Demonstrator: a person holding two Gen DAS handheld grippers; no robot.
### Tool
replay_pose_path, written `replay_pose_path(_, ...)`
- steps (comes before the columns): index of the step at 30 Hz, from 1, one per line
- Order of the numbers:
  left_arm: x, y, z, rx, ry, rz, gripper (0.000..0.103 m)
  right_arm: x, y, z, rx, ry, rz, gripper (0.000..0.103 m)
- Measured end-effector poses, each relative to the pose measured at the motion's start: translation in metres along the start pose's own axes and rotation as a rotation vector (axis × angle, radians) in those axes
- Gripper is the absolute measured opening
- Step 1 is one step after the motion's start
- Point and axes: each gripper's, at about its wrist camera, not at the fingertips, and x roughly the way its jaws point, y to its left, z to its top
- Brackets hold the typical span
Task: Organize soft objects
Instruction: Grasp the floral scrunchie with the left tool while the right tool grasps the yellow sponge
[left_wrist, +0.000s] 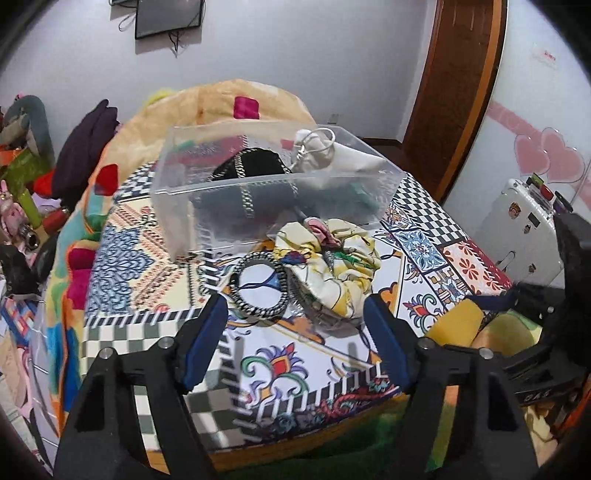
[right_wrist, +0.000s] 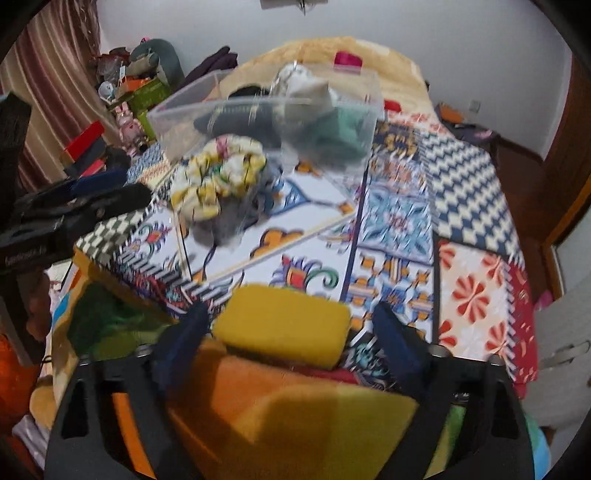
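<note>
Between right gripper (right_wrist: 291, 332) fingers – yellow sponge (right_wrist: 282, 334), jaws apart.

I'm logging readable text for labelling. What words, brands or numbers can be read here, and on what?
None reads surely.
Raised letters on the right hand-held gripper: look like "OAS", unsure.
Print on the left hand-held gripper: blurred.
Red wall sign: too small.
Suitcase stickers: too small.

We see bare patterned worktop (left_wrist: 295, 354) open before the left claw (left_wrist: 295, 314). Beyond it, the braided ring (left_wrist: 258, 286), floral scrunchie (left_wrist: 332, 266) and clear bin (left_wrist: 207, 199) crowd together, blocking the way farther in.
</note>
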Motion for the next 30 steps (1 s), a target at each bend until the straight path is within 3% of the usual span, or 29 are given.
replay_pose_path(2,0.007,-0.001,0.002,0.002,0.009,-0.005,0.066,0.002,0.0,-0.003,0.004,0.013,0.019,0.064)
replay_pose_path(14,0.036,-0.001,0.011,-0.039,0.061,-0.085,0.007,-0.017,-0.002,0.015,-0.018,-0.122,-0.013,0.057)
replay_pose_path(22,0.006,0.0,0.017,-0.018,-0.028,-0.077,0.003,-0.031,0.002,0.039,-0.04,-0.206,-0.027,0.057)
replay_pose_path(30,-0.041,0.002,0.045,0.026,-0.174,-0.058,0.003,-0.055,0.009,0.072,-0.063,-0.313,-0.037,0.057)
